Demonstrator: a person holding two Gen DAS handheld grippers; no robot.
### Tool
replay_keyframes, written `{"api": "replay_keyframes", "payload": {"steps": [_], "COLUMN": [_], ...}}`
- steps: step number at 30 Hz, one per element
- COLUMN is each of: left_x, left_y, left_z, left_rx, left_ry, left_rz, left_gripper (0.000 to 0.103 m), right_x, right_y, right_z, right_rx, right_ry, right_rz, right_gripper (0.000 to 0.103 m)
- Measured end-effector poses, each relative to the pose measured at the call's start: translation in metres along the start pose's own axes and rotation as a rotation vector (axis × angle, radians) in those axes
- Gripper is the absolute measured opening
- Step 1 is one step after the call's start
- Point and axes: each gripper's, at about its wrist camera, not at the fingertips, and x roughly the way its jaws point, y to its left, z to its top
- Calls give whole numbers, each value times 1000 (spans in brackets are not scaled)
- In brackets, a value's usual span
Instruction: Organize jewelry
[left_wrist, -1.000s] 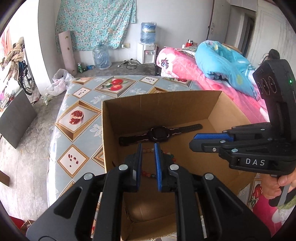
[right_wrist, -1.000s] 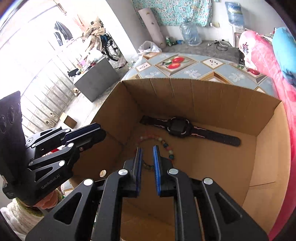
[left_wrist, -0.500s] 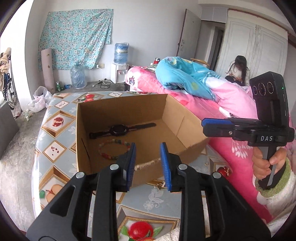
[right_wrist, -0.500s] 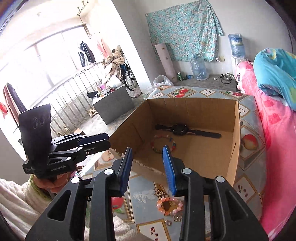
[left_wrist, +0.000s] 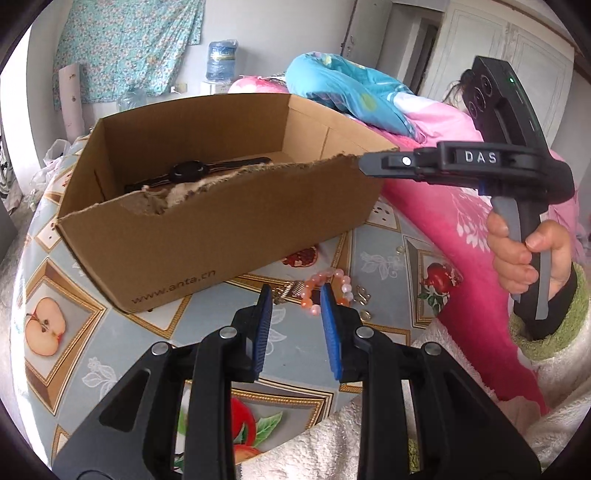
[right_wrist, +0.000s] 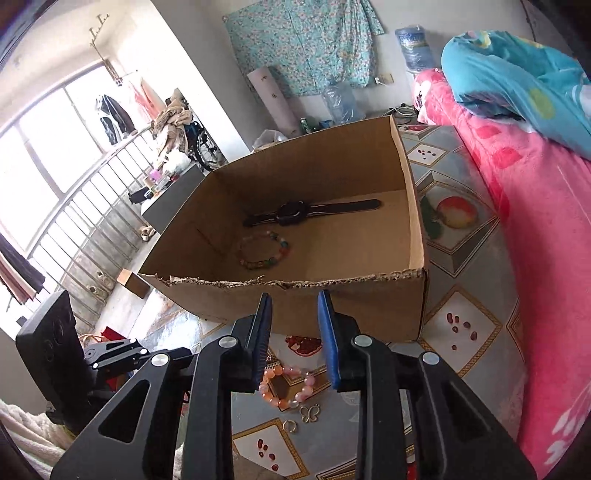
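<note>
Tools (left_wrist: 295, 295) (right_wrist: 293, 301) slightly parted, empty

White-walled bedroom. A floral cloth (right_wrist: 306, 40) hangs on the far wall, upper centre. Bright barred window (right_wrist: 55, 155) at left. Pink bed (right_wrist: 535, 206) along the right, concrete floor (right_wrist: 122, 306) lower left.

Matt brown cardboard box (right_wrist: 354, 306), its front edge torn rough; glossy pink bead bracelet (right_wrist: 286, 386) below the ribbed blue fingers (right_wrist: 327, 332); shiny printed tabletop (right_wrist: 461, 328).
</note>
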Motion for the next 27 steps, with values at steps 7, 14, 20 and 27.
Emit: {"api": "replay_keyframes", "payload": {"steps": [7,14,20,27], "left_x": [47,72,79,58], "left_y": [-44,-55,-49,-32], "left_z": [-6,-8,-2,13], "left_rx": [228,366,364,219], "left_ry": [97,165,194,139], "left_rz": [1,39,23,-46], "left_gripper": [25,25,18,9], "right_x": [3,13,15,14], "right_y": [-22,-41,-46,-46], "right_z": [-39,-75,-79,-86], "right_rx": [75,132,130,130], "right_ry": [15,65,59,51], "right_rz": [-34,-75,-71,-73], "right_gripper": [26,26,26,26]}}
